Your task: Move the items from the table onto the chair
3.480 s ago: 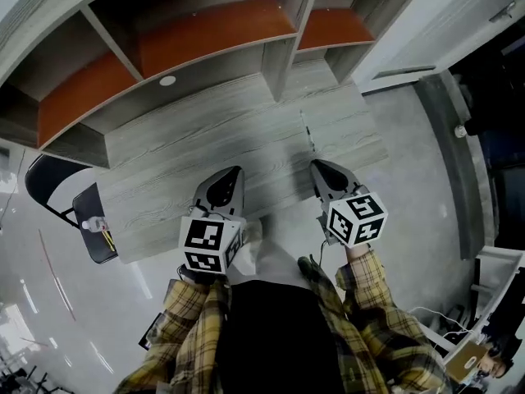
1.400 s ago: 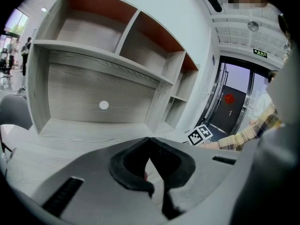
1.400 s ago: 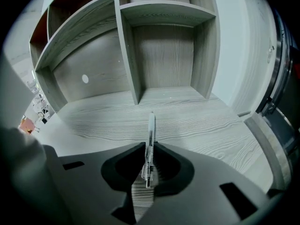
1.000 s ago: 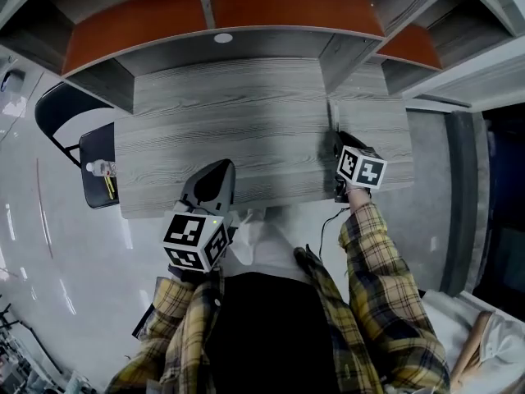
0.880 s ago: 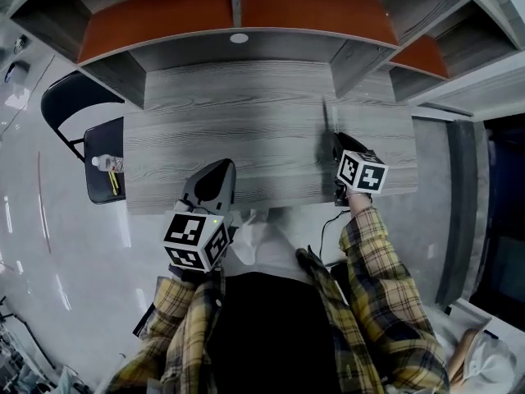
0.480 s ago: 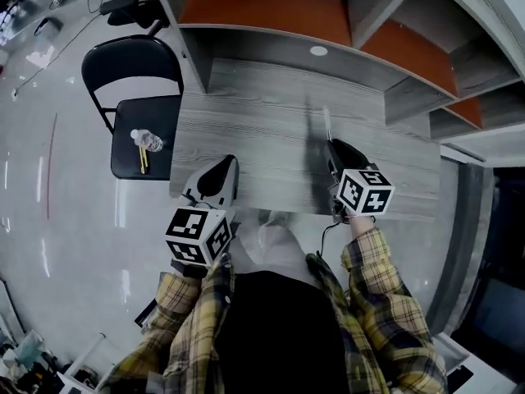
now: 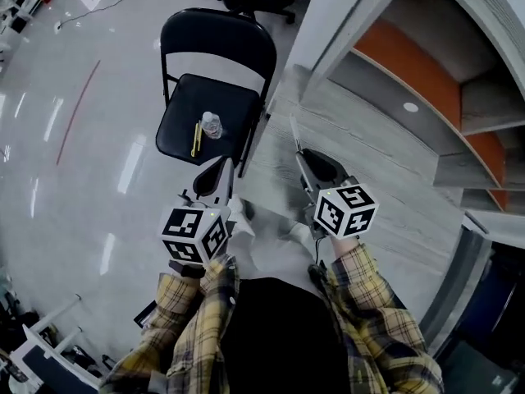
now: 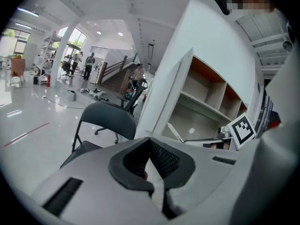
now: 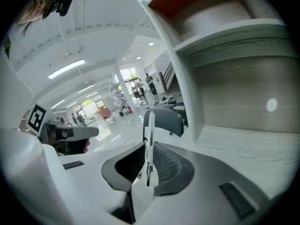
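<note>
Floor (image 7: 74, 179): pale and glossy, a red line across it.

Chair (image 7: 215, 52): black, folding; stands just beside the near end of the worktop; on its seat a small clear bottle (image 7: 212, 125) and, just left of it, a yellow pen (image 7: 197, 139); the two near each other, whether touching cannot be told.

Left gripper (image 7: 222, 167): held over the floor beside the chair's near corner, pointing toward the seat; jaws pressed together with nothing between them, as the left gripper view shows (image 8: 150, 148); marker cube toward the plaid sleeve (image 7: 197, 318).

Right gripper (image 7: 303, 158): held above the worktop's edge, right of the chair; jaws part-way closed and clamped on a white pen (image 7: 293, 131); in the right gripper view (image 9: 147, 165) the pen (image 9: 149, 135) stands upright between the pads, its tip reaching well past them; the chair's back (image 9: 164, 118) lies beyond.

Worktop (image 7: 377, 187): grey wood grain.

Shelving (image 7: 410, 60): above the worktop, orange back panels.
</note>
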`<state>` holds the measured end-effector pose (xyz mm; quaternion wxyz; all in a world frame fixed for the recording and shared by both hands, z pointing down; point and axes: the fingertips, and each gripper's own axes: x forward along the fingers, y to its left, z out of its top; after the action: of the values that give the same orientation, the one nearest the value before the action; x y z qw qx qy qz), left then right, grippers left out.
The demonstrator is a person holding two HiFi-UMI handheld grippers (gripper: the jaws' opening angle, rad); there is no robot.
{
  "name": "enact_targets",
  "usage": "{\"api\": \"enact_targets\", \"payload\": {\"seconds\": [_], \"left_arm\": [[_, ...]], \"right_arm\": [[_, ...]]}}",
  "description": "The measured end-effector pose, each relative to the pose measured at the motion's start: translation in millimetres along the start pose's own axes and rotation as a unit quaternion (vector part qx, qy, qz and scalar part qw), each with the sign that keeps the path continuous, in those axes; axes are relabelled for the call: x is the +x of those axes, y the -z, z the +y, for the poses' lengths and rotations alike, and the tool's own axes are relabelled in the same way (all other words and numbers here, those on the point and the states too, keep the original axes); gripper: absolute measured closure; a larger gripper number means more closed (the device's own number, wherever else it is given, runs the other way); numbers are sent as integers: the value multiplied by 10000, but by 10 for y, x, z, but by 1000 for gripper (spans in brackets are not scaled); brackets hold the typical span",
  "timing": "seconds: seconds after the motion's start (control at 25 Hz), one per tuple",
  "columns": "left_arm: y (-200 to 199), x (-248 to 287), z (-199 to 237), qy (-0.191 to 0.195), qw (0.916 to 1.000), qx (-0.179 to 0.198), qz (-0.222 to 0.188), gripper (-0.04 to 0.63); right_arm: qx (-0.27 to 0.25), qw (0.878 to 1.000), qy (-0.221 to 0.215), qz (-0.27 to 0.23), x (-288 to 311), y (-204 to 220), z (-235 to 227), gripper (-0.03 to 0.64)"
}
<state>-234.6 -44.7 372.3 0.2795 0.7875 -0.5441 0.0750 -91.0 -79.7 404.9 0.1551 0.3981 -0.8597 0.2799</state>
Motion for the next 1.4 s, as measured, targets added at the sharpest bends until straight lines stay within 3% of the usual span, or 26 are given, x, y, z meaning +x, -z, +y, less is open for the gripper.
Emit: {"api": "enact_targets", "payload": {"seconds": [0.36,0.64,0.92,1.4], "left_arm": [[11,-461,1504,-1118,9918,-532,-315,591],[346,-660,2172,-1684,9794,-1061,-353,591],[807,-560,2648,-1936,9700,-1438,-306,591],[1548,-110,3203,-2112,9632,-1664,-60,591]], "right_arm": [[-179,9908,-1181,634,1365,243,1302,554],[-131,9805,-1535,1223,2209,665,1863,554],[25,9768,-1496,1533,3034,1099,2035,554],[94,9774,-794,1957,4388,1991,1488,554]]}}
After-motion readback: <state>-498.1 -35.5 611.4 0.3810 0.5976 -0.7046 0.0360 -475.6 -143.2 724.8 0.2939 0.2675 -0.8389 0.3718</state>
